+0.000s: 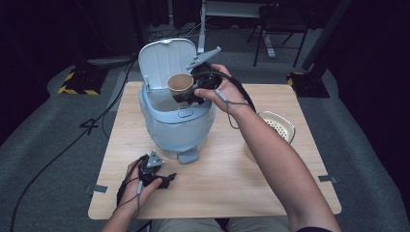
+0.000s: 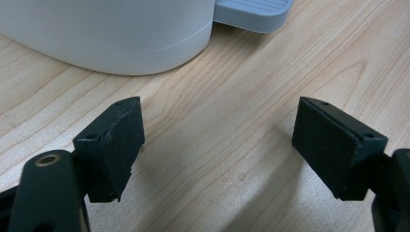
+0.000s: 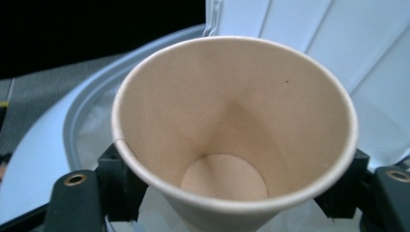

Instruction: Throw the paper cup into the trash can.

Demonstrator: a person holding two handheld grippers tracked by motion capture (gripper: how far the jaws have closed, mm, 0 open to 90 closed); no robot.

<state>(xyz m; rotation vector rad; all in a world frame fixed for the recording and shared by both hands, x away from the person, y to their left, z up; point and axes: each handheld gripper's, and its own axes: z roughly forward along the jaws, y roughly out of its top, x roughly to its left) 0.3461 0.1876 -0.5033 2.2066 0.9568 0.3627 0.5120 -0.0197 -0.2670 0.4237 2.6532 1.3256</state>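
Paper cup, tan and empty [image 3: 234, 135], is clamped by its sides between the black jaws of the right gripper [image 1: 189, 94], with its open mouth turned towards that gripper's camera. In the high view the cup [image 1: 180, 82] is held above the open mouth of a pale blue, rounded plastic bin [image 1: 176, 126], whose hinged lid [image 1: 167, 59] is raised upright behind the cup. The bin is set on a light wooden table [image 1: 227, 179], and its grey foot pedal [image 1: 187, 156] faces the person. The left gripper [image 1: 157, 176] is rested low near the table's front edge, well apart from the bin; in its own view its jaws are seen spread wide with bare wood between them. A cream perforated dish [image 1: 278, 124] lies at the table's right side.
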